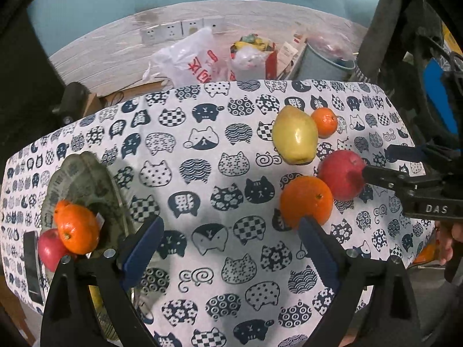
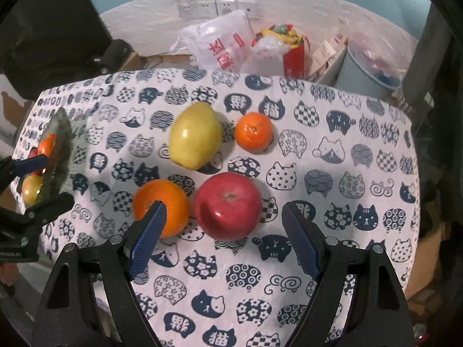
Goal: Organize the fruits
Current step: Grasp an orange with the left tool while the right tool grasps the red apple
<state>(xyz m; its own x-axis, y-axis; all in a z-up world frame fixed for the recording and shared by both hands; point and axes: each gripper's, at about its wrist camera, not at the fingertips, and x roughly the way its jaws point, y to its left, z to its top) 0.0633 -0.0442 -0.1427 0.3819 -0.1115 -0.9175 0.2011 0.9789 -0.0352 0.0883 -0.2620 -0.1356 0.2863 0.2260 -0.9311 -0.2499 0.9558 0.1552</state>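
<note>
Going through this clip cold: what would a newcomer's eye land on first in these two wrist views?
The cat-print tablecloth and the four loose fruits on it: a yellow-green pear, a small orange, a large orange and a red apple side by side. The open right gripper frames the apple. Left, a glass plate already holds fruit beside the open left gripper.

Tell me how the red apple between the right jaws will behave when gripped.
The red apple looks round and glossy, so it may slip or roll away toward the orange it touches. It looks firm and wide, likely filling most of the open right gripper.
</note>
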